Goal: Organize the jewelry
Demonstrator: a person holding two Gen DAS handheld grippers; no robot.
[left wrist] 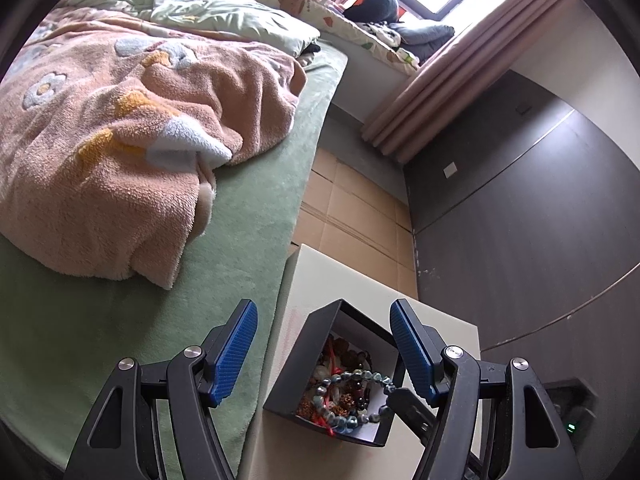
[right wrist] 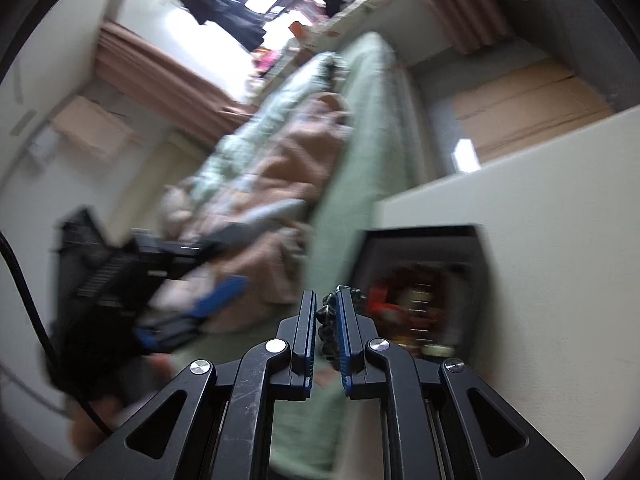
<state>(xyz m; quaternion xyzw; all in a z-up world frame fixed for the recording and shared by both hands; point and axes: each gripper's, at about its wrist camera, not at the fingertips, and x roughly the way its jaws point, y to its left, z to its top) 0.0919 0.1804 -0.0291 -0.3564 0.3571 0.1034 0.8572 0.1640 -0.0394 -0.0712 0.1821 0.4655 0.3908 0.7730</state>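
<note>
- Teal-grey beads show between the pads of your right tool (right wrist: 325,322): it is pinched narrow on a beaded bracelet (right wrist: 325,330), which the left wrist view shows draped over the near right rim of the black box (left wrist: 288,364).
- That box sits open on the pale counter (left wrist: 304,280), just right of the bed (left wrist: 224,216), and already holds a tangle of bracelets and red cord (left wrist: 340,376).
- Your left tool (left wrist: 324,354) stands wide with nothing between its pads, framing the box without touching it.
- By my reading most of the jewelry is already in; what is left is to lower this bracelet fully inside and let go.
- The right wrist view is blurred, so the box's contents cannot be made out there.
</note>
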